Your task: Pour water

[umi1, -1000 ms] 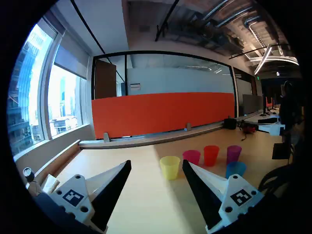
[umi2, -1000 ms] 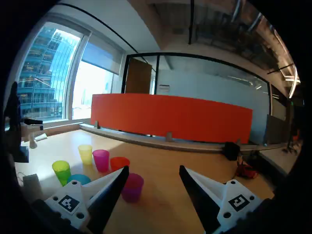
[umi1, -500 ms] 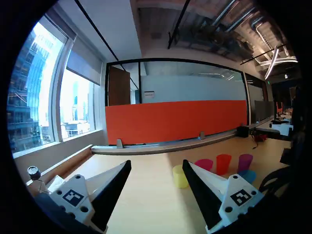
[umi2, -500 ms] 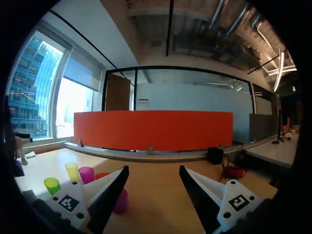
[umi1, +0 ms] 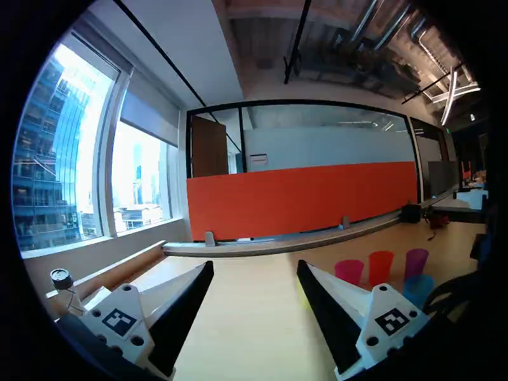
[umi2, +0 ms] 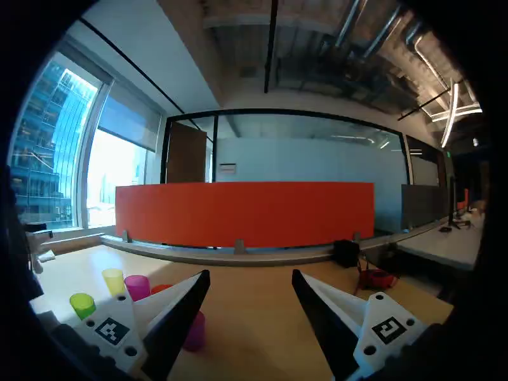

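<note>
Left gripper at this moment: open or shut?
Open. The left gripper has its fingertips wide apart, with bare table showing between them; it grips nothing.

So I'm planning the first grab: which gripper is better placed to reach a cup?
Probably right. The open right gripper has the purple plastic cup low beside its finger; from the open left gripper, the blue plastic cup sits farther aside.

The left gripper (umi1: 254, 263) has two white wedge-shaped fingers (umi1: 355, 311) with black inner faces, each carrying a square black-and-white marker (umi1: 119, 321) and small screw holes. The right gripper (umi2: 249, 273) looks the same.
</note>
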Motion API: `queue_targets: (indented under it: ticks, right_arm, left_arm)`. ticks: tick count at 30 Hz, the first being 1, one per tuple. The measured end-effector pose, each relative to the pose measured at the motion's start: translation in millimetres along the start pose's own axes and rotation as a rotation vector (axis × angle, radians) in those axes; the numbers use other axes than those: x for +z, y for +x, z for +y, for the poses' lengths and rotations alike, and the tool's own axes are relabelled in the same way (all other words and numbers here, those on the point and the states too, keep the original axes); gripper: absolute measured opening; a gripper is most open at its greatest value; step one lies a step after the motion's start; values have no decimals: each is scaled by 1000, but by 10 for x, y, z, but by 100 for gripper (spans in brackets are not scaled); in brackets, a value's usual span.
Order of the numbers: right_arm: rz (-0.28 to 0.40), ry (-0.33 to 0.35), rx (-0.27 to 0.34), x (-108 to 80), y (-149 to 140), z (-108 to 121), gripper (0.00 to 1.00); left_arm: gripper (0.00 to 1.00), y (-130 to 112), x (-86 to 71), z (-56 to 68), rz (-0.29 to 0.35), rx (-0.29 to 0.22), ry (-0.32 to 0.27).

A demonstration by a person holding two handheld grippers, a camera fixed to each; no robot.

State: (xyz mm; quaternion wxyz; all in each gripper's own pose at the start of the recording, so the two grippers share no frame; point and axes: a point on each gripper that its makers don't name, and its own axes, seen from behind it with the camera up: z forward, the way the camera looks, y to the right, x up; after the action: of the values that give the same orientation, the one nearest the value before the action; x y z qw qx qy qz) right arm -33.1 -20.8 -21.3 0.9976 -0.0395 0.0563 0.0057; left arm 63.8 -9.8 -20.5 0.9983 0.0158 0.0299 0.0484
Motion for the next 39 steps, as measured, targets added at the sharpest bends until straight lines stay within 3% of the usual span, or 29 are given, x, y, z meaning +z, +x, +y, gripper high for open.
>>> queue_targets:
  ticks: [11,21,39]
  right_arm:
    - [-8,5,2,-20,13,-41,100]
    - [-18,2,-1,-49,-15,-29,100]
    - [-28,6,-3,-75,-41,-46,100]
  left_arm:
    - [97,-144,34,28,4,-40,23]
    - [97,-289,69,159,8,-29,11]
    - [97,-555,113,100,-11,-78,15]
